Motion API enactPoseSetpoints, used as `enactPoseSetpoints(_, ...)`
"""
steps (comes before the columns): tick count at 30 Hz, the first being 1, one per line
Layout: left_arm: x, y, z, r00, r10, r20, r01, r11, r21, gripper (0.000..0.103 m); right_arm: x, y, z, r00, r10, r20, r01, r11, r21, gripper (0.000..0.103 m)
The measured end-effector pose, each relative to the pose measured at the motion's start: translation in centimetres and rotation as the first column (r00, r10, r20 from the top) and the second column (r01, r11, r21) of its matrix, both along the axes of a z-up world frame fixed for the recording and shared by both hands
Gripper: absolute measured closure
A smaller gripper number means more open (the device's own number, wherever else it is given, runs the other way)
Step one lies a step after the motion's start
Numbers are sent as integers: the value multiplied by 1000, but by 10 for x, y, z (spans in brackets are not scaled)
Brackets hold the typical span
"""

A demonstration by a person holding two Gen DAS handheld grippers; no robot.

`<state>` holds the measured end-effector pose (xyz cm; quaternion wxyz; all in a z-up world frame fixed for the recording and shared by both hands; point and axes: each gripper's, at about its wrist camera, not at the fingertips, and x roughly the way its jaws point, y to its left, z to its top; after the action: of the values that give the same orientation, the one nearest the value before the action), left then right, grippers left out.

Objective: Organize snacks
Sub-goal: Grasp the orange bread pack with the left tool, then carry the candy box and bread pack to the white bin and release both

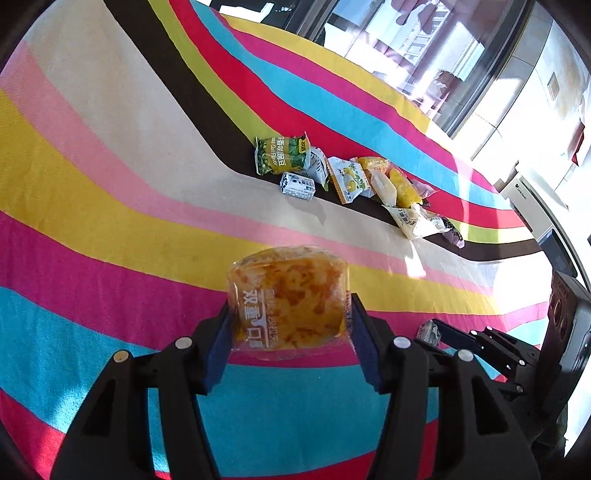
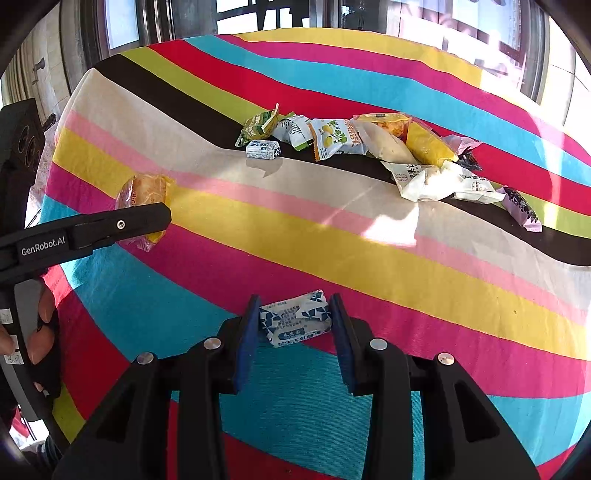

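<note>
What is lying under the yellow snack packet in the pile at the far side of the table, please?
The yellow packet rests on a pale cream packet and the white wrappers in front. A pink-purple wrapper peeks out behind. Anything directly beneath is covered.

Strong daylight pours in through the windows at the far side, which are washed out to white. A bright patch of sun glares on the striped cloth near the snack pile, whose packets cast short dark shadows. Both views bend heavily at the edges, with black corners; the middle stays sharp.
</note>
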<state>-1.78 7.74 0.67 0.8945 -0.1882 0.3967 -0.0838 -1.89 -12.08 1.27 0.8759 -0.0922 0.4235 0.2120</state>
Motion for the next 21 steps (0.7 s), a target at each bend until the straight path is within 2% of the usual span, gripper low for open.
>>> enactPoseSetpoints(5, 4, -1, 0, 1000, -1, -1, 1, 1000, -4, 45, -1, -8, 1, 998, -51, -24, 52, 997, 53, 67)
enactPoseSetpoints(9, 4, 0, 0, 1000, -1, 0, 1, 1000, -8, 45, -24, -29, 9, 989, -129, -66, 141, 964, 226, 67)
enactPoseSetpoints(21, 3, 0, 2, 1000, 0, 1, 0, 1000, -13, 45, -106, -58, 15, 975, -213, -68, 223, 928, 298, 67)
